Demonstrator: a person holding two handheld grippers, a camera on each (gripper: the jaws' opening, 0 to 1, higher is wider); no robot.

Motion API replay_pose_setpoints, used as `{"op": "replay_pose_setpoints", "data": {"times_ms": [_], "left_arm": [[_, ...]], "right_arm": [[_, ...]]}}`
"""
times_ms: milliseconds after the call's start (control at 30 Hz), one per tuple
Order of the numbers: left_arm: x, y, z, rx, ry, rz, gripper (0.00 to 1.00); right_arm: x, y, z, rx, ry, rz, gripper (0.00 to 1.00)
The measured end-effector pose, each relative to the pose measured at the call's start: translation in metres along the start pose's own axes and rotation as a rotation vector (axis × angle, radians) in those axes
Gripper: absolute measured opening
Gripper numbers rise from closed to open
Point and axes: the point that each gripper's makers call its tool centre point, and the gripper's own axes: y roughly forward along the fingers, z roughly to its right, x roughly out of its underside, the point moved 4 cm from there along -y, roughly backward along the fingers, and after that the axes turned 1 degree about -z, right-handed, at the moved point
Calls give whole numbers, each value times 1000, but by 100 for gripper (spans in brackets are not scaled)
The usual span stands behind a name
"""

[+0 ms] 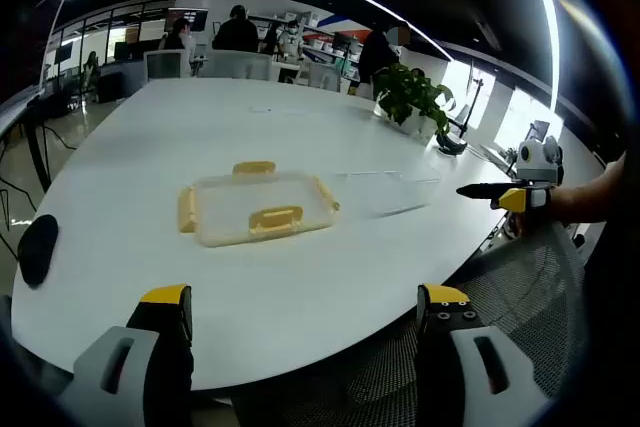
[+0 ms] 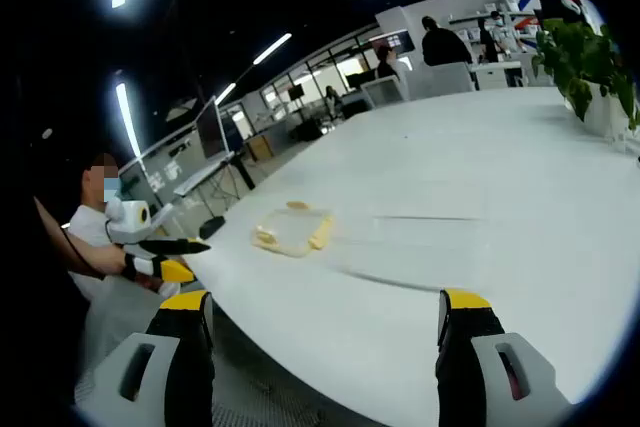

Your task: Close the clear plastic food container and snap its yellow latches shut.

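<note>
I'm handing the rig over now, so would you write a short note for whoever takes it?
Left gripper: jaws open, empty, held back from the near edge of the white table.
Right gripper: jaws open, empty, off the table's edge.
Lid with yellow latches lies flat on the table; the clear container sits just beside it, uncovered.
Done: nothing yet.
Left: set the lid on the container, then snap all the latches shut.

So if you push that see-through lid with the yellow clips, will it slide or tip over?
Probably slide: the lid lies flat and low on the smooth white table, so tipping seems unlikely. It looks thin and light, so it may flex a little if lifted by one edge.
</note>
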Motion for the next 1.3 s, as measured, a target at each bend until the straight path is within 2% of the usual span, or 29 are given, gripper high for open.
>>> {"op": "replay_pose_setpoints", "data": {"times_ms": [1300], "left_arm": [[0, 0, 1, 2, 22, -2, 93]], "right_arm": [[0, 0, 1, 6, -3, -1, 93]]}}
